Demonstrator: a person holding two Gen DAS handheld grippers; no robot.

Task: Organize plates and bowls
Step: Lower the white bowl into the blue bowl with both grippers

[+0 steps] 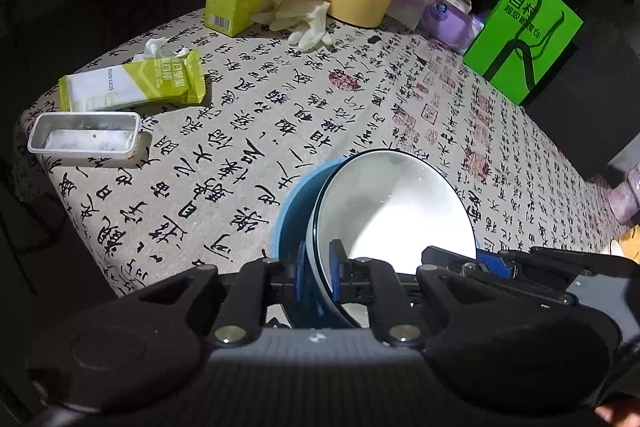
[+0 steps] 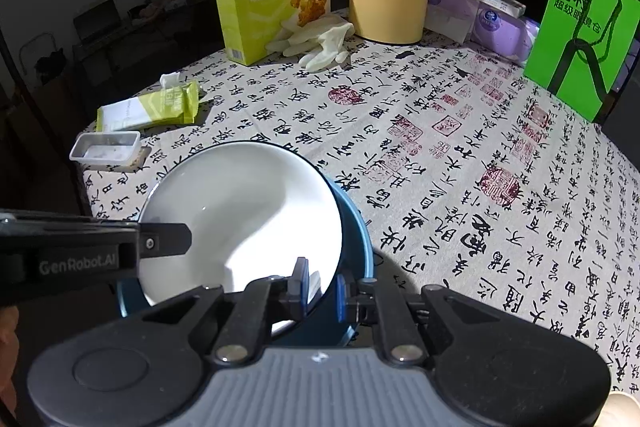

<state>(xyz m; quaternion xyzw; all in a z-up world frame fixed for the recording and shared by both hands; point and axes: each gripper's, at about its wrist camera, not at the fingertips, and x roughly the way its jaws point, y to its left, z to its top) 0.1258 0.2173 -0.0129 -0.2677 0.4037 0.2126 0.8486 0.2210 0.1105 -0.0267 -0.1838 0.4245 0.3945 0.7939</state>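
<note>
A clear plastic tray (image 2: 106, 147) lies at the cloth's (image 2: 440, 155) left edge. Centre: a glossy white bowl (image 2: 244, 211) is nested, tilted, in a round blue bowl (image 2: 356, 227). Its left rim is pinched by the left gripper (image 1: 319, 267), its near rim by the right gripper (image 2: 323, 287); both jaws are nearly closed.

White bowl (image 1: 394, 207) with dark rim, empty, tilted, nested inside blue bowl (image 1: 290, 219); both upright-ish at near edge of worktop (image 1: 260, 131).
</note>
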